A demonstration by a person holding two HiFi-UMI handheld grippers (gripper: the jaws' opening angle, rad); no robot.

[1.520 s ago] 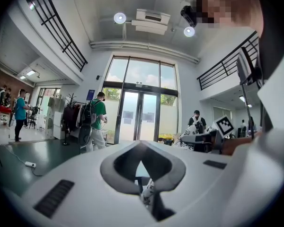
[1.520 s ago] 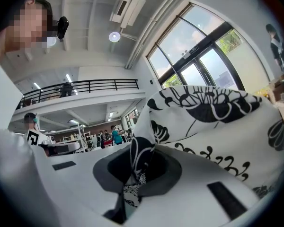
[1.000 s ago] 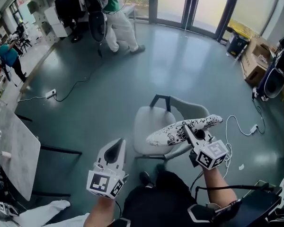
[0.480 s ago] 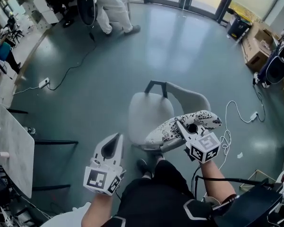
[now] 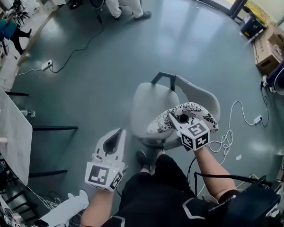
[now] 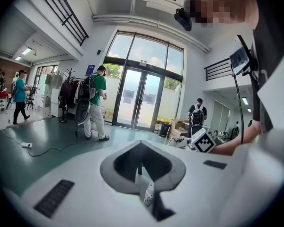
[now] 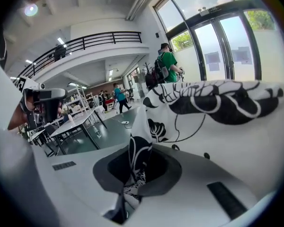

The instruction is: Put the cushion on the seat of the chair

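A pale grey chair point(image 5: 149, 109) with a curved backrest point(image 5: 201, 97) stands on the floor in front of me. My right gripper point(image 5: 173, 119) is shut on an edge of the black-and-white patterned cushion point(image 5: 191, 113). The cushion hangs bunched over the seat's right side, against the backrest; whether it rests on the seat I cannot tell. In the right gripper view the cushion point(image 7: 217, 103) fills the upper right, and its fabric is pinched in my right gripper point(image 7: 131, 174). My left gripper point(image 5: 117, 137) is shut on nothing, left of the chair and apart from it. In its own view, the left gripper point(image 6: 142, 174) points towards the glass doors.
White cables point(image 5: 227, 137) trail on the floor right of the chair, and a power strip point(image 5: 48, 65) lies far left. A table point(image 5: 9, 141) stands at the left edge. A standing person point(image 5: 128, 1) is at the top, cardboard boxes point(image 5: 267, 51) at the right.
My right gripper has come down and left with the cushion, which was stretched out above the chair and is now bunched low over the seat. The left gripper has sunk a little.
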